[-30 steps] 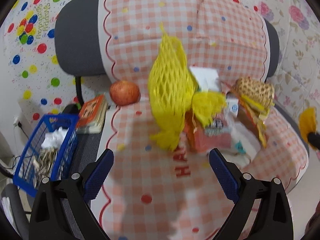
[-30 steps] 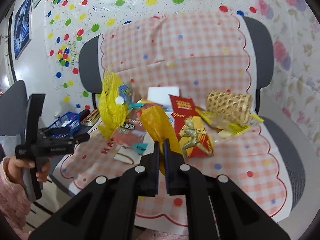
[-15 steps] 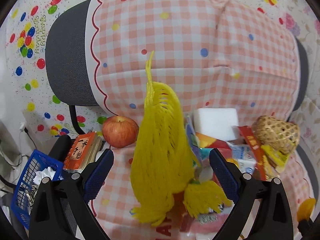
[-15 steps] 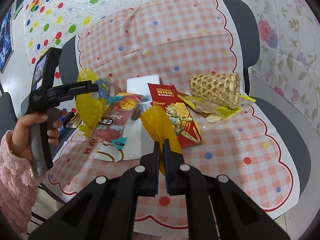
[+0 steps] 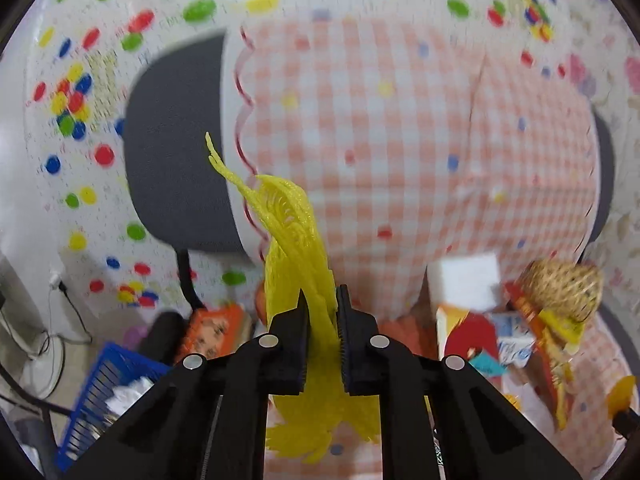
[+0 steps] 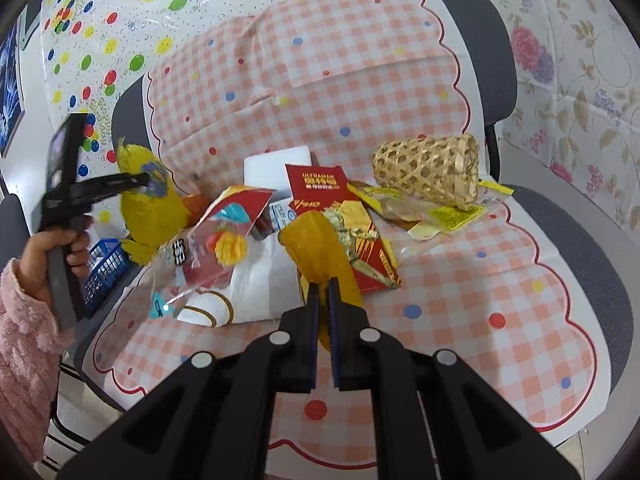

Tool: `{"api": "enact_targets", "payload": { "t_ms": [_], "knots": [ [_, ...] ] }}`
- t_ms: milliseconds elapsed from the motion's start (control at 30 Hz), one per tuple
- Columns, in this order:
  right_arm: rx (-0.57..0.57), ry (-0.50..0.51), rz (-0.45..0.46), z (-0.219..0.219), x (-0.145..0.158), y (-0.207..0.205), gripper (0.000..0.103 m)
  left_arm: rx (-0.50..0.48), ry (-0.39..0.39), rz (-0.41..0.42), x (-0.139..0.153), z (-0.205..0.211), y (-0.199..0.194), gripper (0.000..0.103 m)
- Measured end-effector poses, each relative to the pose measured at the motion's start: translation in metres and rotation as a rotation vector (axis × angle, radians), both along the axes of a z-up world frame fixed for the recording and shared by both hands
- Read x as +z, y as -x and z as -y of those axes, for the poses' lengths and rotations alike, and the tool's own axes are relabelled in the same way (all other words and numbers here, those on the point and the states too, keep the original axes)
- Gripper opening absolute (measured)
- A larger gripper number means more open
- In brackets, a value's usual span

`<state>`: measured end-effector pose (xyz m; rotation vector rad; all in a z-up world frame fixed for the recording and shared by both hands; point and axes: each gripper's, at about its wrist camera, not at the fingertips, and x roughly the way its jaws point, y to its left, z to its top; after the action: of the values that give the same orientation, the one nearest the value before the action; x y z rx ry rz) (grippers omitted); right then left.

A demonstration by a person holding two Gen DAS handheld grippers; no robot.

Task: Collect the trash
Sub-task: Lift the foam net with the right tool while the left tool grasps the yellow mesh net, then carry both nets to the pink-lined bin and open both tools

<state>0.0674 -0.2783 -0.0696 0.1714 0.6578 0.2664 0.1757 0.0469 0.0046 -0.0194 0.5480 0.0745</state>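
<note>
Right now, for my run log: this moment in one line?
left hand-held gripper: closing on yellow foam net | right hand-held gripper: shut on orange wrapper

You have a bright yellow foam net (image 5: pixel 294 248) against the orange-and-white checked cloth (image 5: pixel 420 152) with its coloured dots and red scalloped edge. The chair (image 6: pixel 476 28) under it is dark grey. The basket (image 5: pixel 102 376) is blue, the woven tube (image 6: pixel 432 168) straw-coloured, the packet (image 6: pixel 344 216) red and gold, your sleeve (image 6: pixel 20 344) fluffy pink.

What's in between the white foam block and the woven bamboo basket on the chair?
In the right wrist view, a red packet with gold print stands between the white foam block and the woven bamboo basket, with flat wrappers beside it.
</note>
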Motion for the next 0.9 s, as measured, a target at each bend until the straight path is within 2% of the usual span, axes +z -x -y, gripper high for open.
{"api": "enact_targets", "payload": {
  "t_ms": [67, 167, 300, 500, 700, 800, 900],
  "knots": [
    [-0.009, 0.0, 0.017, 0.002, 0.008, 0.001, 0.005, -0.023, 0.017, 0.073, 0.03, -0.009, 0.017, 0.013],
    [-0.019, -0.018, 0.04, 0.006, 0.021, 0.009, 0.005, -0.101, 0.053, 0.118, 0.06, -0.005, 0.041, 0.012],
    [-0.032, -0.023, 0.049, 0.011, 0.033, 0.027, 0.005, -0.258, 0.061, 0.141, 0.066, 0.026, 0.08, 0.012],
    [-0.095, 0.017, 0.014, 0.023, 0.041, 0.071, 0.005, -0.459, 0.113, 0.112, 0.035, 0.085, 0.131, 0.012],
    [-0.269, 0.115, 0.024, 0.047, 0.04, 0.14, 0.005, -0.693, 0.13, 0.118, -0.006, 0.149, 0.195, 0.013],
    [-0.364, 0.142, 0.008, 0.059, 0.03, 0.178, 0.005, -0.801, 0.178, 0.088, -0.024, 0.174, 0.215, 0.013],
    [-0.446, 0.151, -0.014, 0.067, 0.018, 0.212, 0.005, -0.908, 0.166, 0.043, -0.046, 0.205, 0.237, 0.013]
  ]
}}
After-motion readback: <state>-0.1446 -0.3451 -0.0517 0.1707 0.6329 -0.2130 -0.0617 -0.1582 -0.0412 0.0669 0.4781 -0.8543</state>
